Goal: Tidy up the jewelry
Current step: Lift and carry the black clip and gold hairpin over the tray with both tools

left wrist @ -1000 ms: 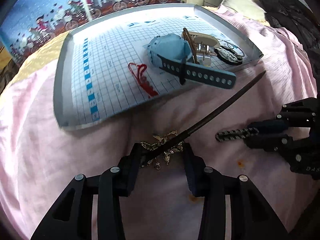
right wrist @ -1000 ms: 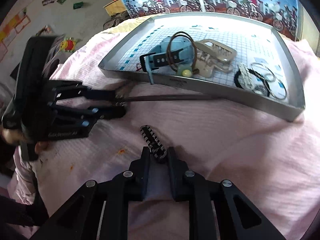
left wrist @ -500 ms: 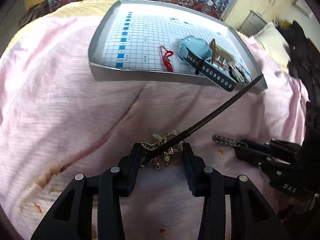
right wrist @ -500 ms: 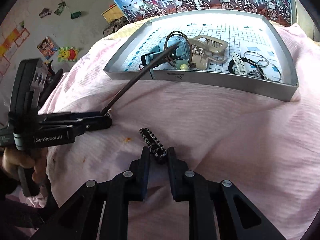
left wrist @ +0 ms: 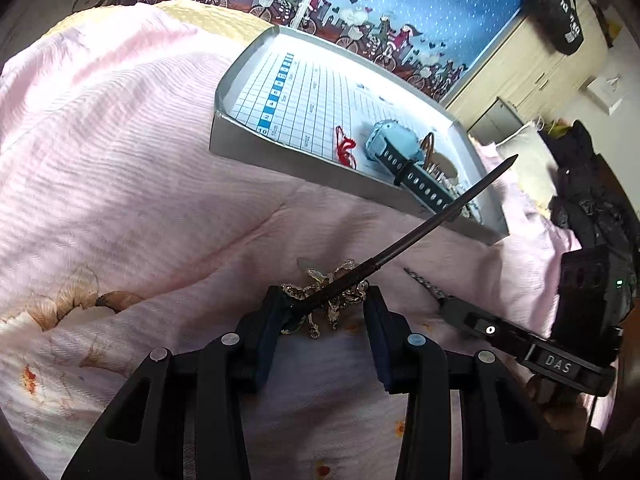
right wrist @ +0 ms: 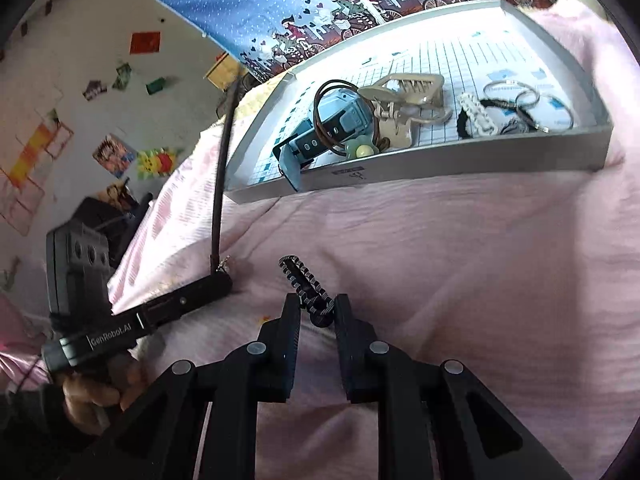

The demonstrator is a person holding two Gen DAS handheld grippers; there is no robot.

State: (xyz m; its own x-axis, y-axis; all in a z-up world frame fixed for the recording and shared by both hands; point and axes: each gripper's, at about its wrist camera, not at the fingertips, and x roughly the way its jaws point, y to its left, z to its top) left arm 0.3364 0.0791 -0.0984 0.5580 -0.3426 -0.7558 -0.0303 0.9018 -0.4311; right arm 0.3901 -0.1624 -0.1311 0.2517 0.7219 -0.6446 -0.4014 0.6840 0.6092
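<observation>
My left gripper (left wrist: 326,312) is shut on the gold ornament end of a dark hair stick (left wrist: 420,232), which slants up to the right over the tray's near corner. From the right wrist view the same stick (right wrist: 220,184) stands almost upright from the left gripper (right wrist: 216,280). My right gripper (right wrist: 318,312) is shut on a black-and-white patterned strip (right wrist: 302,276), just above the pink quilt (right wrist: 460,260). The strip (left wrist: 424,284) pokes out of the right gripper (left wrist: 448,304) in the left view. The grey tray (right wrist: 440,160) lies beyond both grippers.
The grid-lined tray (left wrist: 280,160) holds a blue watch (right wrist: 336,120), a red cord (left wrist: 345,148), a beige claw clip (right wrist: 404,96), black hair ties (right wrist: 476,116) and thin rings (right wrist: 508,90). A hand (right wrist: 92,396) grips the left tool. Dark clothes (left wrist: 592,200) lie at the right.
The left gripper has swung round, so the hair stick went from lying level to standing almost upright. Both grippers kept their hold, and the tray now sits further right in the left view.
</observation>
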